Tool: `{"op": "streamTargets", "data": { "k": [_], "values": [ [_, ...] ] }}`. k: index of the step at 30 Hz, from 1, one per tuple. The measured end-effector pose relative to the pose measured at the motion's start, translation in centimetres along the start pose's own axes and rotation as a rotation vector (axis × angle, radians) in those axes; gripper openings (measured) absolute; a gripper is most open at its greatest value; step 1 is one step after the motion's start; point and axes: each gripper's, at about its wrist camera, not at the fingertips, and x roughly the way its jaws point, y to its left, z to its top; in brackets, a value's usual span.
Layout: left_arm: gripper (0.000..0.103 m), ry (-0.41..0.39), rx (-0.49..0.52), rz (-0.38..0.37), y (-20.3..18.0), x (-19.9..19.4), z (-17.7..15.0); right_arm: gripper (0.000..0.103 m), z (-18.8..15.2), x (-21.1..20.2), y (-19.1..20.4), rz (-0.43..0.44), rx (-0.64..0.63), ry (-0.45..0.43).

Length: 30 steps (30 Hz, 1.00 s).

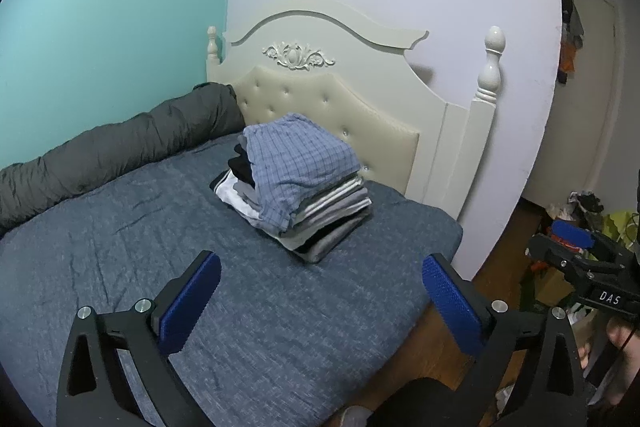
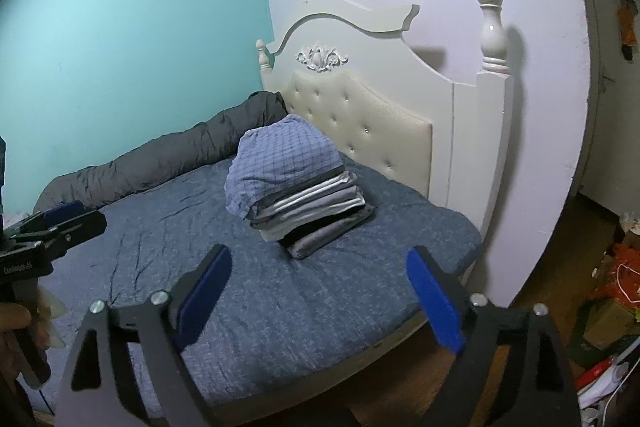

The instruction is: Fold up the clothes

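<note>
**Both grippers wide and empty**

The left gripper (image 1: 320,279) points forward and slightly down, blue pads (image 1: 188,307) spread wide — nothing between them. The right gripper (image 2: 320,275) stands alongside, likewise wide and empty — a hand (image 1: 624,355) grips its handle.

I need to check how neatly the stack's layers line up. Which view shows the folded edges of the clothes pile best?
The right wrist view: the clothes pile shows its folded edges in clean bands below the blue checked top garment. In the left wrist view the pile is seen more from its looser side, with that garment draping over many layers.
</note>
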Motion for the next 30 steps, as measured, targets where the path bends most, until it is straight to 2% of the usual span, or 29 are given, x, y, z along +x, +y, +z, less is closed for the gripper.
{"op": "streamTargets", "data": {
  "k": [6,30],
  "values": [
    [0.103,0.006,-0.009,0.012,0.2,-0.2,-0.7,0.099,-0.3,-1.0,-0.2,-0.055,0.003,-0.019],
    [0.103,0.019,-0.014,0.026,0.0,-0.1,-1.7,0.101,-1.3,-1.0,0.0,-0.057,0.015,-0.003]
  ]
}}
